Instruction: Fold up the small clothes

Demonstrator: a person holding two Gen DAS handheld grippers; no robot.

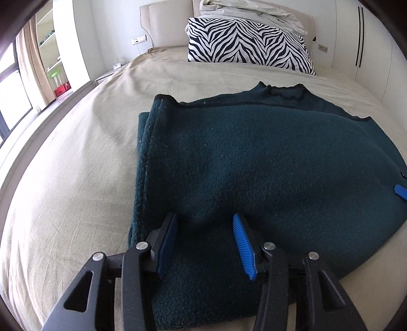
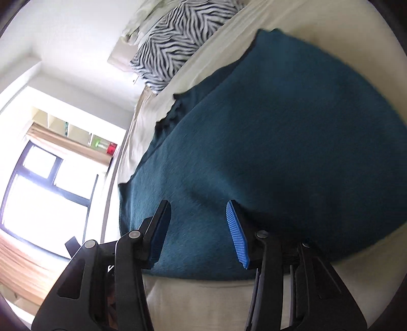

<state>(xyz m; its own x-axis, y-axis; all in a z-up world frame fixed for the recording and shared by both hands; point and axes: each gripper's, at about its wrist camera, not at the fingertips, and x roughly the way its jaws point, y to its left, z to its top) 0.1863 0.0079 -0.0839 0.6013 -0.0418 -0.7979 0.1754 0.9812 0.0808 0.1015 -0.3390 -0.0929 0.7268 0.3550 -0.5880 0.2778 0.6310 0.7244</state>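
A dark teal knitted sweater [image 1: 254,165] lies folded on the beige bed sheet [image 1: 76,191], its collar toward the pillow. My left gripper [image 1: 204,219] is open, its blue-padded fingers spread just above the sweater's near left part, holding nothing. In the right wrist view the sweater [image 2: 279,142] fills the middle, tilted. My right gripper [image 2: 197,206] is open over the sweater's near edge and holds nothing. A blue tip of the right gripper [image 1: 400,191] shows at the right edge of the left wrist view.
A zebra-striped pillow [image 1: 249,45] and crumpled white bedding [image 1: 249,11] sit at the headboard. A window [image 2: 43,188], curtain and shelves stand left of the bed. The bed's left edge [image 1: 38,142] runs diagonally.
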